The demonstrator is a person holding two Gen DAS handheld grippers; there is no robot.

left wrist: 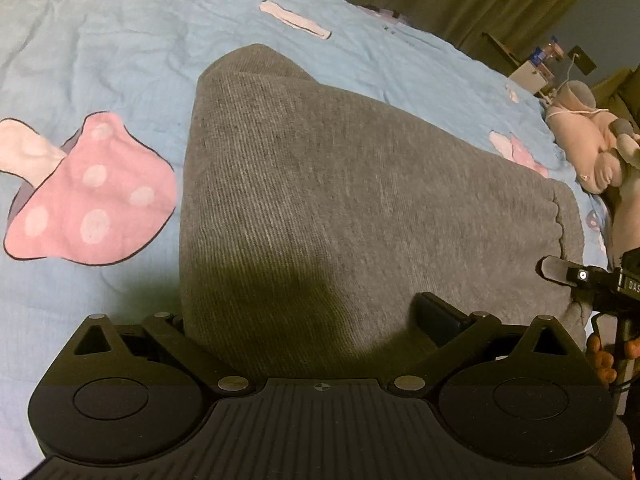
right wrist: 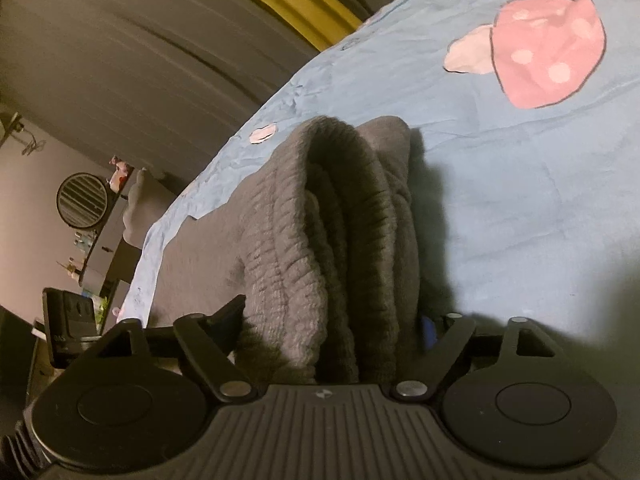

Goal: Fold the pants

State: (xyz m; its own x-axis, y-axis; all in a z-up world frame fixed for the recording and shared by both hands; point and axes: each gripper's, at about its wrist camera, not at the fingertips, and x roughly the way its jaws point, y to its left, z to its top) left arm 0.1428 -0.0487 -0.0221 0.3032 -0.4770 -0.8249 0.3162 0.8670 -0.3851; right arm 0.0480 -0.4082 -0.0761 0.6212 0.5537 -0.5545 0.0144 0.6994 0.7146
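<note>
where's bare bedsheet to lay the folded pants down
Bare sheet lies beyond and left of the pants, between them and the pink mushroom print. Crowded toward the stuffed toy and right gripper.

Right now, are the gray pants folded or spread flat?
Folded: the gray pants show several stacked layers at the waistband, lying on the blue sheet.
</note>
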